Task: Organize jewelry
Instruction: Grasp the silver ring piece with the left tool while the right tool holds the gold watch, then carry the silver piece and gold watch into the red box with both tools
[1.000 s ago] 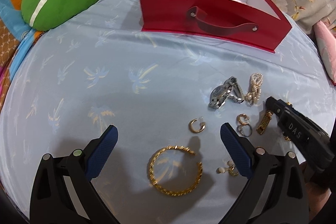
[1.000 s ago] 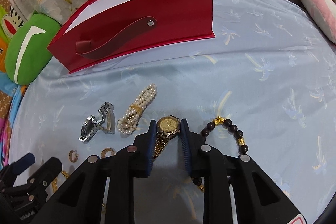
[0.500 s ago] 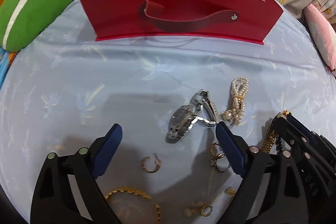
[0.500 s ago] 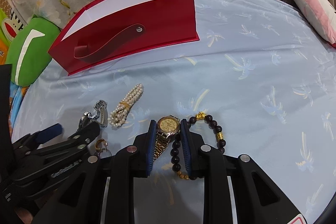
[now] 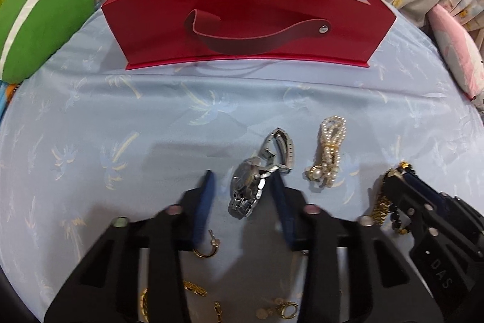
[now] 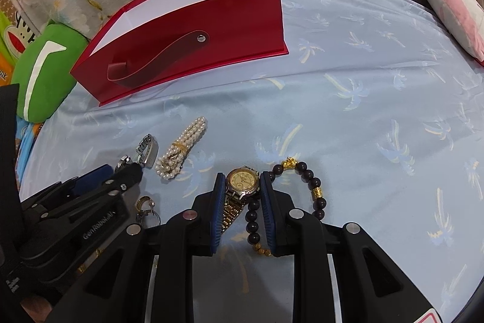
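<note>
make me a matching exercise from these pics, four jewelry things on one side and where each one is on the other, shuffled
Things:
1. silver watch
2. gold watch
3. pearl bracelet
4. dark bead bracelet

Places:
A. between the right gripper pads
B. lying free between the two watches
C. between the closing left gripper pads
D. looped around the right gripper's outer finger

Pairs: 1-C, 2-A, 3-B, 4-D

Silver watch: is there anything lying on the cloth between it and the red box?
Nothing visible. Between the silver watch and the red box there is only bare blue cloth. The pearl bracelet lies off to the right, clear of that path.
</note>
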